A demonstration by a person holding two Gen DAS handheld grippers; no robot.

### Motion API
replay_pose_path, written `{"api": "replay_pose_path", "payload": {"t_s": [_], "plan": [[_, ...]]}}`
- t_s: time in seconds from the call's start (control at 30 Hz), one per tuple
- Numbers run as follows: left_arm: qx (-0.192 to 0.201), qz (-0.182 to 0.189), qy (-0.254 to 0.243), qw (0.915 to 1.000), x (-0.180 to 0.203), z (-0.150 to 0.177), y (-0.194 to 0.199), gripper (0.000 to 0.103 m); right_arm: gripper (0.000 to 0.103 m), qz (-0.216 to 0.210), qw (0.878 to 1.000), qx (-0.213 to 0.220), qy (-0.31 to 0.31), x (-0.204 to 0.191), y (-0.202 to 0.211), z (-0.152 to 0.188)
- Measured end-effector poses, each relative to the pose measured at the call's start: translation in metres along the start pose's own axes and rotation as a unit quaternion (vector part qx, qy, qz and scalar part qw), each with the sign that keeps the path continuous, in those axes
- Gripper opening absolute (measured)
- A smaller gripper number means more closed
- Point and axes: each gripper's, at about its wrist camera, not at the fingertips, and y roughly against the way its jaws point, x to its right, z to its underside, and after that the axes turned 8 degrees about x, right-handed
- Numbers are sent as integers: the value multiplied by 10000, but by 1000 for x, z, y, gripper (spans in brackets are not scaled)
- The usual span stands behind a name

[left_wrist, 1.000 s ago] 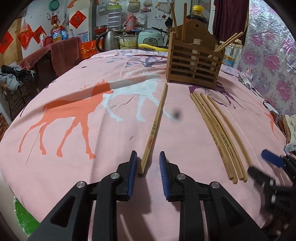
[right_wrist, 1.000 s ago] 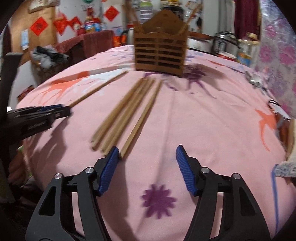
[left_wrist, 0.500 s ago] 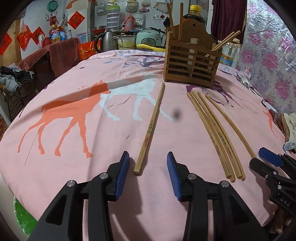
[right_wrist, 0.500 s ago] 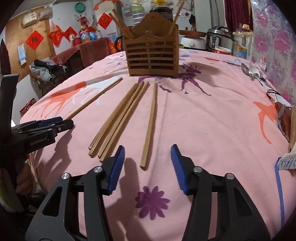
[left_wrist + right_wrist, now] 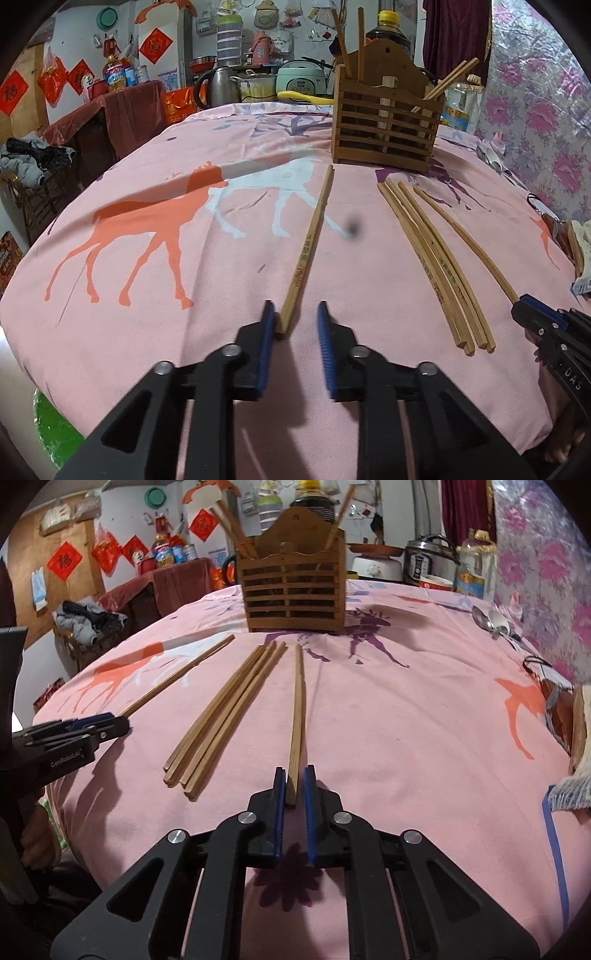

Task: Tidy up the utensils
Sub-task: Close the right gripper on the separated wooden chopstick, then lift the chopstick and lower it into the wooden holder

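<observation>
A round bench covered in a pink cloth [image 5: 155,332] printed with deer carries loose wooden chopsticks and, toward its far edge, a slatted wooden holder [image 5: 386,129] with a few chopsticks already standing in it; the task's things are the chopsticks lying flat.

The left claw [image 5: 294,319] sits low at the near edge, its blue pads set moderately apart; the near end of a single chopstick [image 5: 308,247] lies between them, touching or nearly touching the left pad, with a clear gap to the right pad; its long axis runs straight away from the claw toward the holder, leaning slightly right; the claw does not yet grip it.

The right claw [image 5: 294,786] is also at the near edge, its pads drawn narrow around the near end of another lone chopstick [image 5: 297,709]; slim gaps seem to remain on both sides, so whether it is truly clamped cannot be told; this stick too points directly away, toward the holder's front.

Between the two lone sticks lies a bundle of chopsticks [image 5: 225,712], side by side and touching, fanning toward the holder; neither claw is on it.

Judged from this, each claw is lined up end-on with its own stick, so the coming squeeze depends on the pads closing across the stick's width, then lifting it toward the holder.
</observation>
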Motion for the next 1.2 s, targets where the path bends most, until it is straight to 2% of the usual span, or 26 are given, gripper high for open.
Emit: {"api": "replay_pose_path", "payload": {"t_s": [0.27,0.37,0.73,0.9,1.2], "plan": [[-10,-38,-2,10000,0,0,0,19,9,36,10000,60,51,-5,-1,2],[-11,-83,-39,10000,0,0,0,9,9,30,10000,65,50,-4,-1,2],[-40,-22,15,10000,0,-3,4,6,6,37,9999,91,20,-3,1,1],[-1,-21,68,10000,-3,-7,12,6,6,55,9995,282,-136,3,12,-8],[325,-62,150,9993,-13,-30,51,6,6,1,9967,793,-173,5,43,-33]]}}
